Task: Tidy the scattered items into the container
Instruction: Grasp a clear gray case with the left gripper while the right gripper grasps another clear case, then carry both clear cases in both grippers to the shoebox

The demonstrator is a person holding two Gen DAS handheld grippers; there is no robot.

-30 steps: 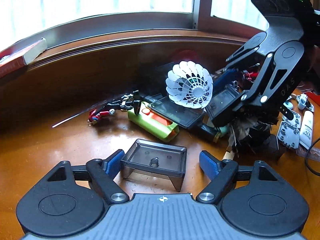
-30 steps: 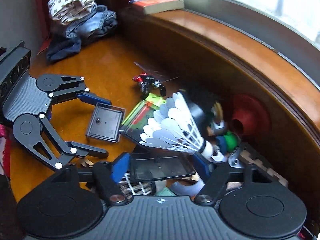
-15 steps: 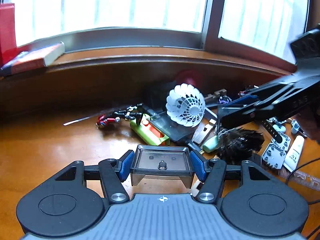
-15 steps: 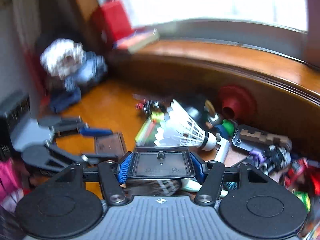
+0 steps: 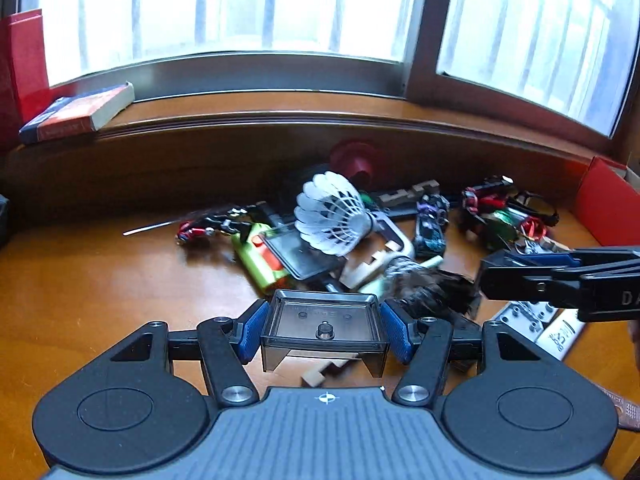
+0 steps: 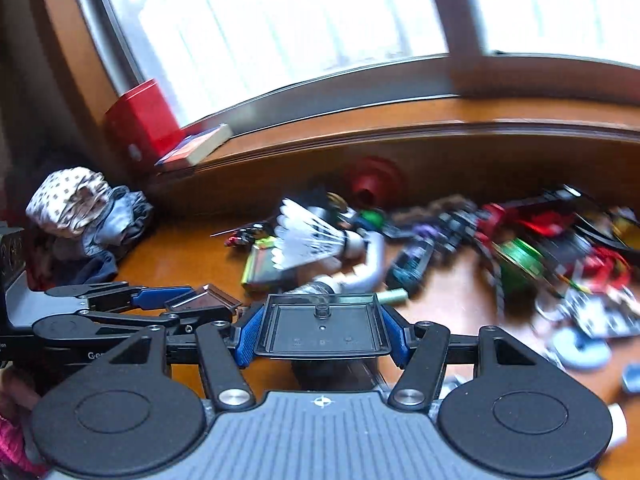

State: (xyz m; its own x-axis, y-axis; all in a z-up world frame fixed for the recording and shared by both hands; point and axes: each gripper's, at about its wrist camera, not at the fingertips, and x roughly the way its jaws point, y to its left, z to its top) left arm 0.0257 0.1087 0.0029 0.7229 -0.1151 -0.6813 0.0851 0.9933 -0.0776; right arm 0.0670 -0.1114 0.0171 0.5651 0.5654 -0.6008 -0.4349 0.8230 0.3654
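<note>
A glossy wooden table [image 5: 100, 280] runs up to a raised wooden sill under bright windows, where a book [image 5: 76, 114] lies. Toys lie scattered near the sill, a white shuttlecock [image 5: 330, 220] on top. The left gripper [image 5: 322, 326] is clamped on a clear plastic tray [image 5: 323, 320]; the right gripper [image 6: 320, 330] clasps a second tray [image 6: 322, 326] above the table.

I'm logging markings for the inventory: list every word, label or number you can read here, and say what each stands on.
"DA", cut off by the picture's edge: on the right gripper, seen from the left wrist.
"Ge", the rest hidden: on the left gripper, seen from the right wrist.
Dark print on the white tube: too small to read.
Spine of the book on the sill: too blurred to read.
Marks moulded in the two clear trays: not legible.
</note>
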